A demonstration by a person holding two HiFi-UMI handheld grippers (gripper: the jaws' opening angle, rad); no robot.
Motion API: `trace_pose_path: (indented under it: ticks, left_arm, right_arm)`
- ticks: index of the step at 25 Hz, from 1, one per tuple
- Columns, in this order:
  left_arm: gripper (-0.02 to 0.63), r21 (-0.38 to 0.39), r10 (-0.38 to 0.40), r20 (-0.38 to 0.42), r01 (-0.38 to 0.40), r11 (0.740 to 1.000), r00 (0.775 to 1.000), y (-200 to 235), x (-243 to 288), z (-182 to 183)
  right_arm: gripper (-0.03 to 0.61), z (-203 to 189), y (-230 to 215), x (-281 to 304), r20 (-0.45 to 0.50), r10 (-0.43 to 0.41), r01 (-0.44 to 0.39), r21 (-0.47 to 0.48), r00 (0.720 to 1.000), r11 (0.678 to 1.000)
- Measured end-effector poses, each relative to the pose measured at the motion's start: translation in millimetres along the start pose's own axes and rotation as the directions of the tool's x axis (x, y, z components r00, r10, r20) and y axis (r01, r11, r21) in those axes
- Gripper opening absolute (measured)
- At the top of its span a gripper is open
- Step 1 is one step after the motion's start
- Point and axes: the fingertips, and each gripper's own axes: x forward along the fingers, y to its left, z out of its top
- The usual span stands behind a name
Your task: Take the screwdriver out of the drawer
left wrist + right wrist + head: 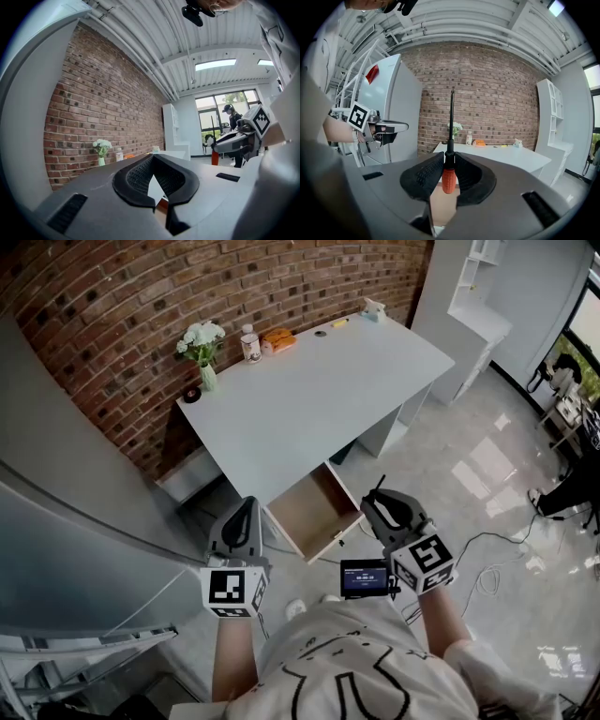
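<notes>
orange-handled screwdriver [448, 180] is clamped between the pads of the right gripper [449, 157], lifted clear of the open wooden drawer [314, 514], which lies just ahead of and below the jaws. its long axis stands upright: handle down, dark shaft pointing at the ceiling. the left gripper [153, 159] is closed on nothing, beside the drawer's other side.

Bright even daylight, window [207, 112] blown out, glare on glossy floor [486, 467], fisheye bending, dark vignetted corners
</notes>
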Motion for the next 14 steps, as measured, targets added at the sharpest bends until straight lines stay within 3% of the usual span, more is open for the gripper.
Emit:
trace_pose_path:
  ticks: [14]
  left_arm:
    - [0.008, 0.021, -0.015, 0.009, 0.014, 1.000, 1.000, -1.7, -0.3, 6.5]
  right_arm:
    - [0.067, 5.6, 2.9, 2.5, 0.020, 0.005, -0.005, -0.006, 1.000, 1.000]
